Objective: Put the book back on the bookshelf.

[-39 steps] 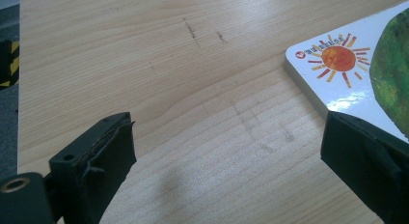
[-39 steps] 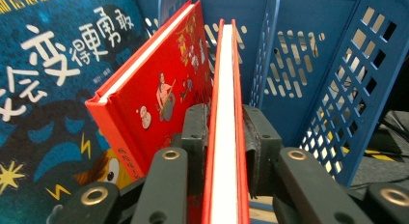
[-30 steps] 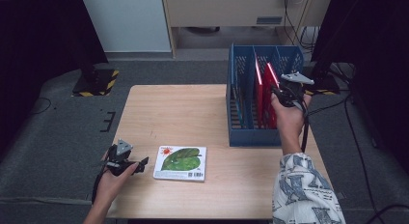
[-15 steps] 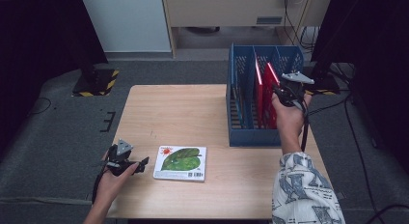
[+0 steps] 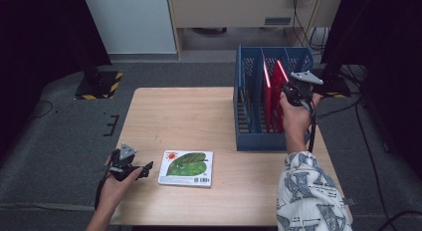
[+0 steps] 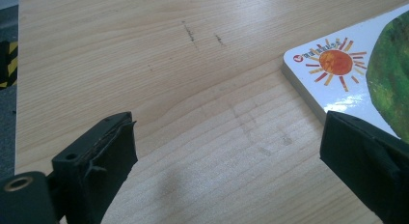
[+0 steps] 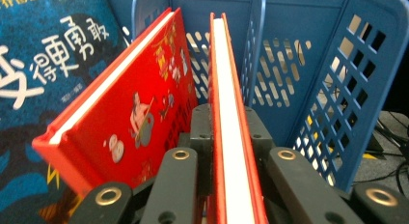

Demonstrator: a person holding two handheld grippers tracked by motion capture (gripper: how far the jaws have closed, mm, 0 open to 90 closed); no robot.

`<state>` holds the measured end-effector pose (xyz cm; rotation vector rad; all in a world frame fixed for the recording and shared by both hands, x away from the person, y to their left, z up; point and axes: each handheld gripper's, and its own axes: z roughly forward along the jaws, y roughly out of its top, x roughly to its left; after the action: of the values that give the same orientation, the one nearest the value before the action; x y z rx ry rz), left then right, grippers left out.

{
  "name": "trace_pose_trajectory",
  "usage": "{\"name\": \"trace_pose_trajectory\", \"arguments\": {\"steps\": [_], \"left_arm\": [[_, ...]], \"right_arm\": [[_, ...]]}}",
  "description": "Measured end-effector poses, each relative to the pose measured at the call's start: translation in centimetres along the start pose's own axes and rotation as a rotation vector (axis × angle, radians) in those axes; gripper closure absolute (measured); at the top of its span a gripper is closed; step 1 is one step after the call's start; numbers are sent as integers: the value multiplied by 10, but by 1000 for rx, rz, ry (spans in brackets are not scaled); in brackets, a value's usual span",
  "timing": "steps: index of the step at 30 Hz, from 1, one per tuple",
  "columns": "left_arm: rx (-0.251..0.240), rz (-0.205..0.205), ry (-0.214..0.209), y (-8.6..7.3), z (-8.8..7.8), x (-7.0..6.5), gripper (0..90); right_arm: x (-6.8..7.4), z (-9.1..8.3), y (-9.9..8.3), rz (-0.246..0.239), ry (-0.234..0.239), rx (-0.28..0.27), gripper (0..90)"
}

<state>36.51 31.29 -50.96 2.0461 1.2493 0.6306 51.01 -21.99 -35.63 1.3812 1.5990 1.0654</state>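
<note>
The pale wooden table (image 5: 199, 111) stands on grey carpet (image 5: 59, 141), with a yellow-and-black striped base (image 5: 99, 84) off its far left corner and dark curtains to both sides. In the blue rack (image 5: 249, 116) at the table's right, the right gripper (image 5: 293, 94) is clamped on the upright red book (image 7: 231, 137); a second red book (image 7: 140, 103) leans beside it. The left gripper (image 5: 130, 167), jaws apart, rests just beside the leaf-cover book (image 5: 186, 168), which lies flat near the front edge.

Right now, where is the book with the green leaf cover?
In the high view the leaf book lies flat near the table's front edge, just right of the open left gripper and well left of the blue rack.
</note>
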Motion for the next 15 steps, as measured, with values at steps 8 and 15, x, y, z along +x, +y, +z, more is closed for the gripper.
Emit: {"name": "trace_pose_trajectory", "arguments": {"steps": [8,15], "left_arm": [[0,1,-5,0,1,-1,47],[1,0,-6,0,1,-1,47]], "right_arm": [[4,12,10,-20,-14,-4,796],[5,21,13,-30,-24,10,796]]}}
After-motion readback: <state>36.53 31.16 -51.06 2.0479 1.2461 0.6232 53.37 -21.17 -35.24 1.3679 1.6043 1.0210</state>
